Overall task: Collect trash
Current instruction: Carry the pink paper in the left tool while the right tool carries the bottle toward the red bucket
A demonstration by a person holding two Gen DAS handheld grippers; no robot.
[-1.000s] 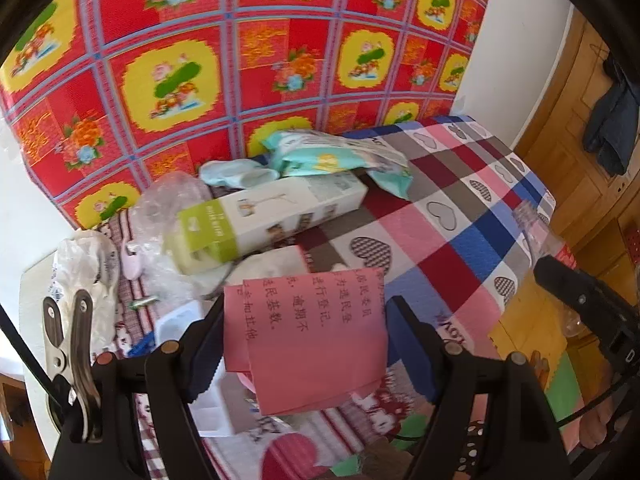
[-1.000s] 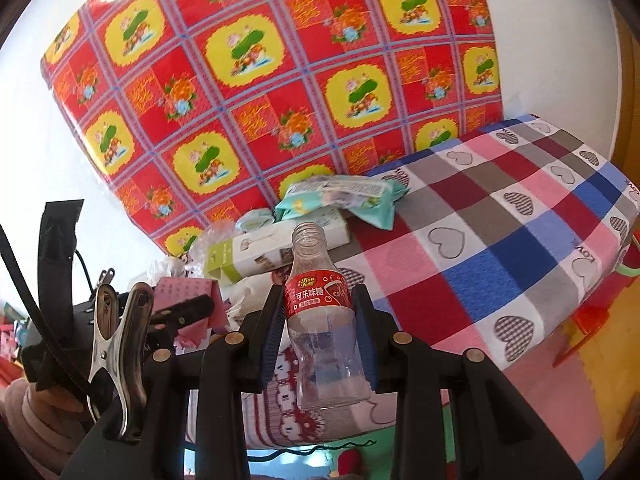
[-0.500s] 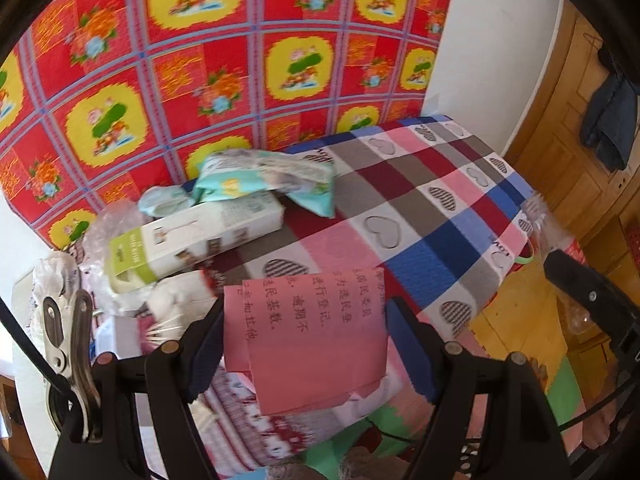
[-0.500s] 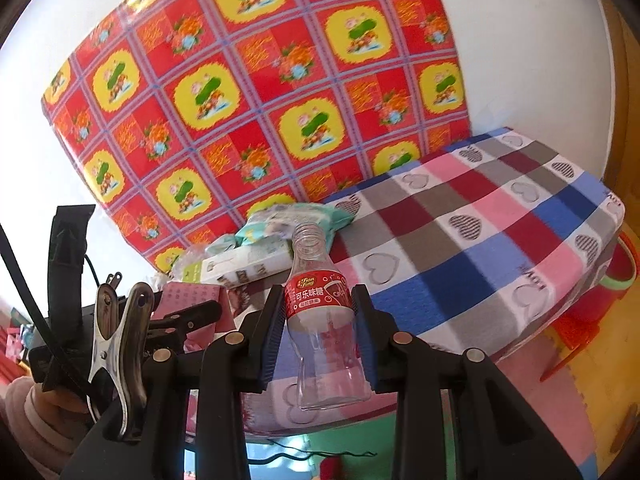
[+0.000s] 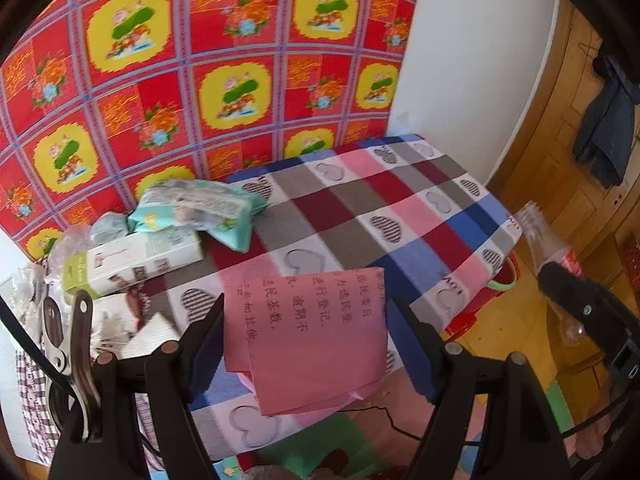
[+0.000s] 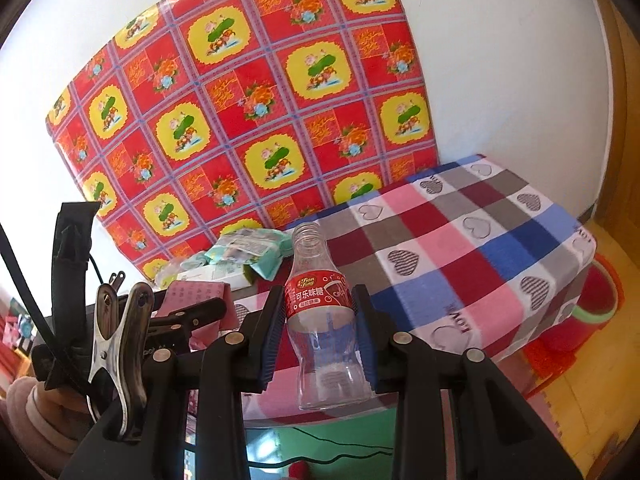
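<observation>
My left gripper (image 5: 308, 348) is shut on a folded pink paper (image 5: 312, 332) with printed characters, held by its side edges above the table's near edge. Between the blue pads of my right gripper (image 6: 320, 336), also shut, stands an empty clear bottle (image 6: 320, 300) with a red label, upright and uncapped. In the left wrist view that bottle (image 5: 540, 236) and a black finger (image 5: 580, 304) of the right gripper show at the right edge. The pink paper (image 6: 196, 296) appears at lower left in the right wrist view.
The table (image 5: 400, 220) wears a plaid cloth with hearts. At its back left lie a teal wipes pack (image 5: 200, 208), a white-and-green box (image 5: 132, 260) and crumpled plastic. A red basin (image 6: 596, 300) sits on the floor at the right. A wooden door (image 5: 560, 200) stands beyond.
Both grippers have moved to the right along the table and back from it, keeping the paper and the bottle. The box and wipes pack now lie farther off at the left.
</observation>
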